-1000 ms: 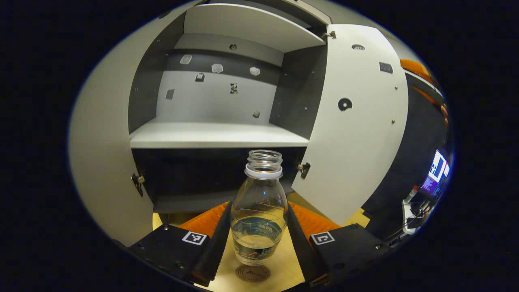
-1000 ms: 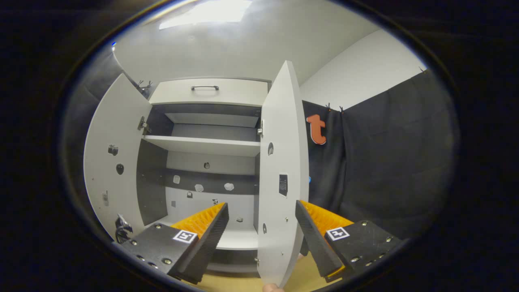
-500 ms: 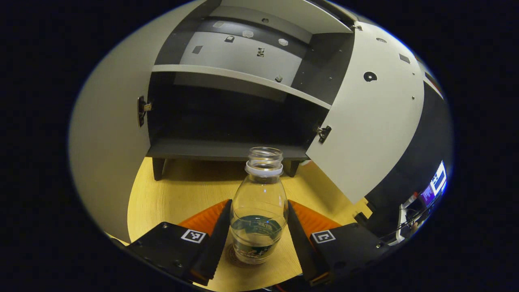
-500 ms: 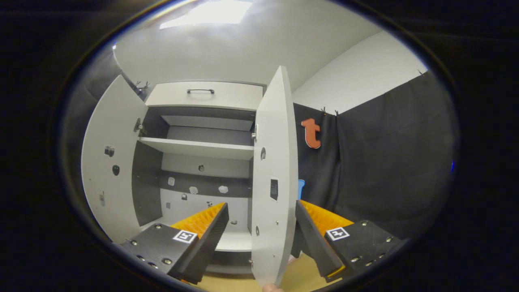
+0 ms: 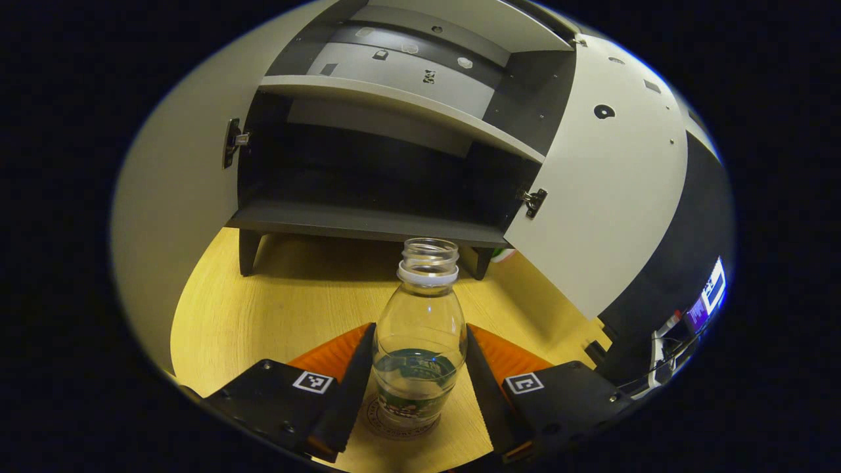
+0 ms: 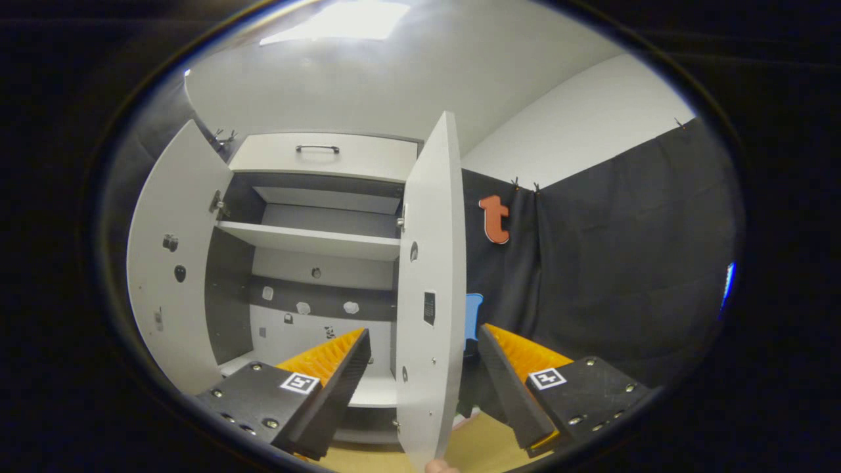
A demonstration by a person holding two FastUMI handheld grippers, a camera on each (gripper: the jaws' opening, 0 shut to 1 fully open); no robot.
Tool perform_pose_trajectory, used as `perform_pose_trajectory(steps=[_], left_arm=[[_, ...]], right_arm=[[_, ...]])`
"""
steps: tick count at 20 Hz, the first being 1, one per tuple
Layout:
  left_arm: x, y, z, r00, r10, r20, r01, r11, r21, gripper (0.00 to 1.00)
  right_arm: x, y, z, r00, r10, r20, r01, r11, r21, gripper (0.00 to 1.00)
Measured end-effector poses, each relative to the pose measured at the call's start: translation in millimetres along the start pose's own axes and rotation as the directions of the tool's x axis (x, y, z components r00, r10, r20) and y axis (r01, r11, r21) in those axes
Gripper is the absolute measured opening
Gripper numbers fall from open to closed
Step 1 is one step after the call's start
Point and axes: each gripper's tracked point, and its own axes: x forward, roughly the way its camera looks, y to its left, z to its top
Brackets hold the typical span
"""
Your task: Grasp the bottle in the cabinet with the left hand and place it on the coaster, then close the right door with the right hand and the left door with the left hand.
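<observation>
Left gripper clamped on bottle (cap off), bottle seated upright on coaster between fingers, right gripper held open, right door edge positioned between its fingers.

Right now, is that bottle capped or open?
Open: the bottle stands upright with a bare mouth, no cap on it, and a little liquid inside.

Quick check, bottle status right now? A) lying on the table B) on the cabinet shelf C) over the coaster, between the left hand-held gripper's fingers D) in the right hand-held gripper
C: in the left gripper view the bottle stands upright over the coaster between the left hand-held gripper fingers, on the table in front of the open cabinet.
</observation>
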Motion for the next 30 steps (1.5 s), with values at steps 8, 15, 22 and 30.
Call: perform_pose_trajectory(steps=[8, 15, 22, 30], left_arm=[[-17.0, -4.9, -8.2, 1.000, -0.017, -0.014, 0.017, 0.999, 0.035, 0.82], [-38.6, -16.4, -24.1, 0.996, -0.043, -0.078, 0.054, 0.989, 0.139, 0.82], [-41.3, -18.6, -36.4, 0.992, -0.025, -0.124, 0.045, 0.986, 0.161, 0.89], [-58.2, -37.8, 1.3, 0.997, -0.062, -0.052, 0.071, 0.978, 0.198, 0.89]], right_arm=[[1.0, 2.0, 1.9, 1.000, 0.003, 0.009, -0.003, 1.000, 0.009, 1.00], [1.4, 7.3, 1.4, 1.000, 0.028, 0.010, -0.028, 1.000, 0.011, 1.00], [0.2, 8.3, -0.5, 0.999, 0.040, 0.004, -0.040, 0.999, -0.002, 1.00], [4.6, -0.4, 10.5, 0.999, 0.002, 0.053, -0.004, 1.000, 0.021, 1.00]])
